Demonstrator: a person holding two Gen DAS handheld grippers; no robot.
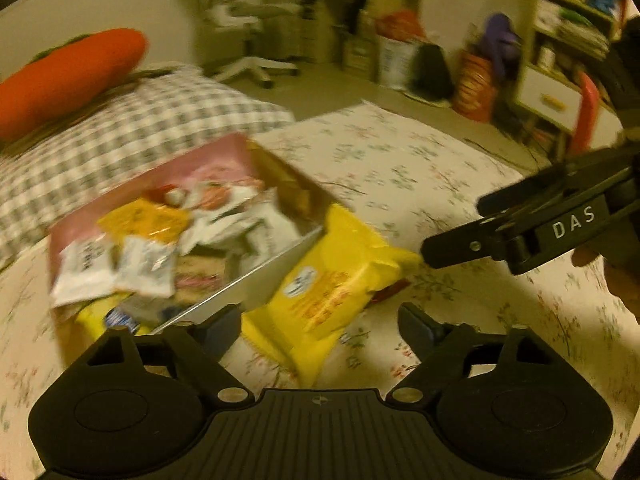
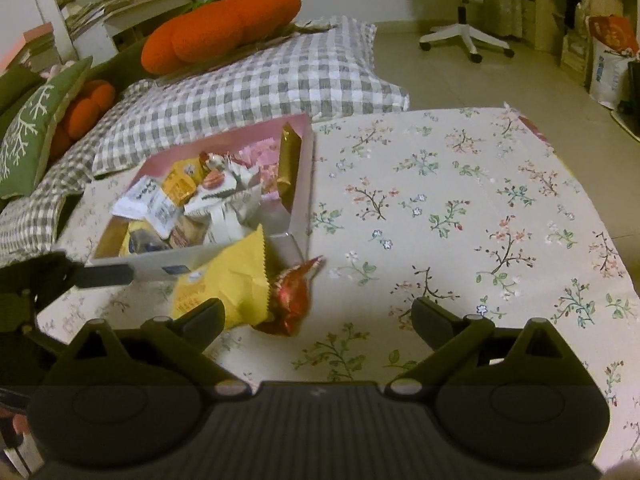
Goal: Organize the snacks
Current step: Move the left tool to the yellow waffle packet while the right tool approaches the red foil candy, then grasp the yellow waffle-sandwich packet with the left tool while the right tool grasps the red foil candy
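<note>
An open box (image 1: 256, 286) with a pink inside holds several snack packets and stands on a floral cloth. In the right wrist view the box (image 2: 306, 176) is at centre left. A yellow packet (image 1: 336, 280) leans against its near wall, with a red foil candy (image 2: 294, 300) beside the packet (image 2: 228, 280). My left gripper (image 1: 320, 326) is open just short of the yellow packet, its pads not pressing it. My right gripper (image 2: 316, 312) is open, close before the candy. It enters the left wrist view from the right (image 1: 452, 226), near the packet's corner. One of the left gripper's fingers (image 2: 104, 275) shows by the box.
A checked quilt (image 2: 260, 80) and an orange carrot cushion (image 2: 224, 28) lie behind the box, with a green cushion (image 2: 36, 128) at left. The floral cloth (image 2: 460, 200) spreads to the right. Beyond it are bare floor, a white office chair (image 2: 464, 4), shelves and bags.
</note>
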